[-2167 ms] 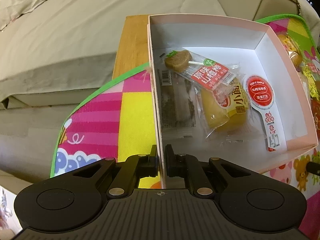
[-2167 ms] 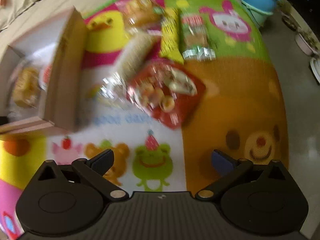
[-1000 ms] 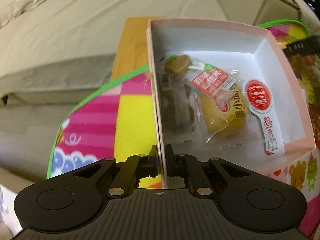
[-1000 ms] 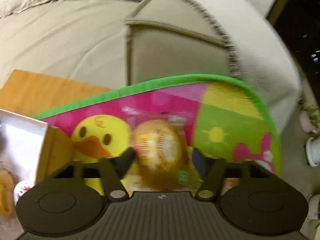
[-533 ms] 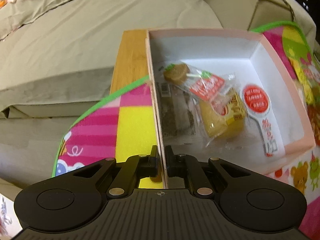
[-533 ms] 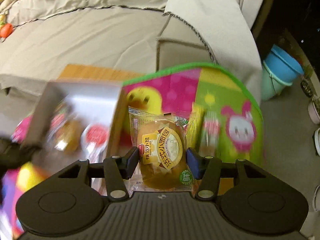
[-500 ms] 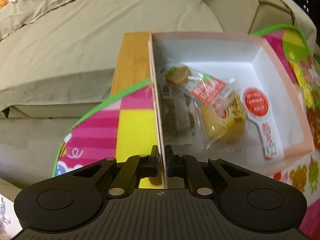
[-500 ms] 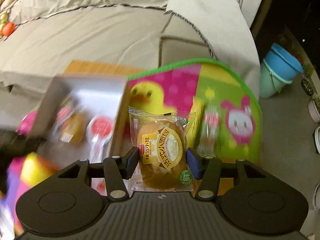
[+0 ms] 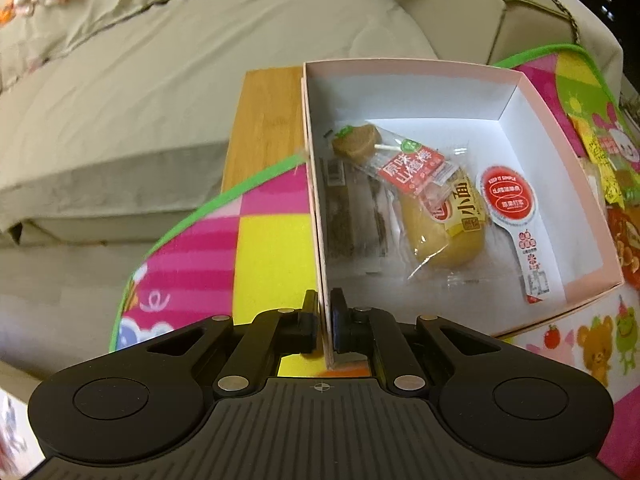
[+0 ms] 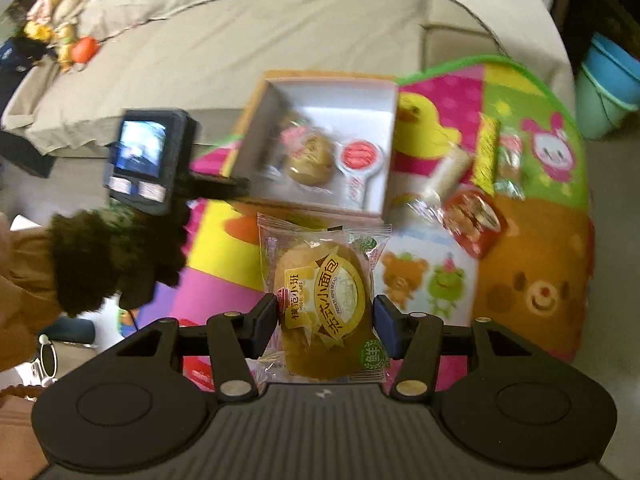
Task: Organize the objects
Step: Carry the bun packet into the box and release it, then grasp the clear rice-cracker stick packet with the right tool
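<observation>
Jaws of the left gripper (image 9: 325, 322) pinch the near wall of the shallow pink cardboard box (image 9: 532, 92). Those of the right gripper (image 10: 325, 322) clamp a clear-wrapped golden mini bread (image 10: 322, 312), held above the colourful cartoon mat (image 10: 532, 292), short of the box.

The snacks (image 10: 472, 184) left on the play mat (image 10: 532, 280) are smeared by blur, their labels unreadable. Inside the box (image 9: 560, 128), a flat dark packet (image 9: 352, 216) lies half buried under the lolly wrapper (image 9: 412, 168) and bun (image 9: 444, 236). The mat's right side runs out of frame.
</observation>
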Available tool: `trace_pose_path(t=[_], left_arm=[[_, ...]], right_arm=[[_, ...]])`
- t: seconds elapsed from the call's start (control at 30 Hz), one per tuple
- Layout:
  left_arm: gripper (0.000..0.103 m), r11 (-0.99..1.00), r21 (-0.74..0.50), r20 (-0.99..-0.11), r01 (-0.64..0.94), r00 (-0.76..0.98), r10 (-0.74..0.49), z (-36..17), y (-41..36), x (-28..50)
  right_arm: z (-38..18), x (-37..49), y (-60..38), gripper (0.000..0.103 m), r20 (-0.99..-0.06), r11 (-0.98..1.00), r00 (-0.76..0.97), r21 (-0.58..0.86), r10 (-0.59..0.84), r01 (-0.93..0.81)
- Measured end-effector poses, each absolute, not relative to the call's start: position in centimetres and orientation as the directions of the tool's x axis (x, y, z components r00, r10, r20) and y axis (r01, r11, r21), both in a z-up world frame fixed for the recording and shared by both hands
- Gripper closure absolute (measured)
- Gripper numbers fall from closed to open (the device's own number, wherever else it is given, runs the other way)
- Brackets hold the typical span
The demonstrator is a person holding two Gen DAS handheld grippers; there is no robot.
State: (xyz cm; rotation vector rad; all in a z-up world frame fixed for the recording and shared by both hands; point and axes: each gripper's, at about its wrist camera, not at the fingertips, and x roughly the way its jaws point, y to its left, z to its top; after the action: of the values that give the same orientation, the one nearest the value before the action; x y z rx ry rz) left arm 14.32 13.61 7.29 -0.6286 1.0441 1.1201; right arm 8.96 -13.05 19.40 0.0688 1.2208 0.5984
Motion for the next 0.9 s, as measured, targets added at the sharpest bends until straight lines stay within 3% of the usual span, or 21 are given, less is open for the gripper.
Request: trace_pose_path(t=[0.43, 0.53, 0.67, 0.9], left_arm=[[0.094, 0.349, 0.062, -0.919, -0.935, 0.083, 0.386, 7.5, 13.5, 14.4], [0.094, 0.343, 0.056, -0.92, -0.938, 0.086, 0.383, 7.4, 13.7, 14.4], [0.094, 0.332, 0.052, -0.919, -0.942, 0.086, 0.385, 7.3, 13.7, 14.4], [0.094, 0.335, 0.059, -0.922, -0.94, 0.077, 0.379, 7.1, 13.9, 14.6]], right_arm=[[25.7, 18.4, -7.4, 0.049, -0.692, 0.869, 0.552, 0.238, 0.465, -0.434], [25.0, 19.9, -6.0, 0.048, -0.705, 0.89, 0.583, 0.155, 0.404, -0.429], [22.7, 19.2, -7.1, 0.038, -0.732, 0.886, 0.542, 0.186, 0.413, -0.425], [16.3, 15.4, -11.7, 0.038, -0.856, 0.94, 0.426, 0.178, 0.293, -0.29]])
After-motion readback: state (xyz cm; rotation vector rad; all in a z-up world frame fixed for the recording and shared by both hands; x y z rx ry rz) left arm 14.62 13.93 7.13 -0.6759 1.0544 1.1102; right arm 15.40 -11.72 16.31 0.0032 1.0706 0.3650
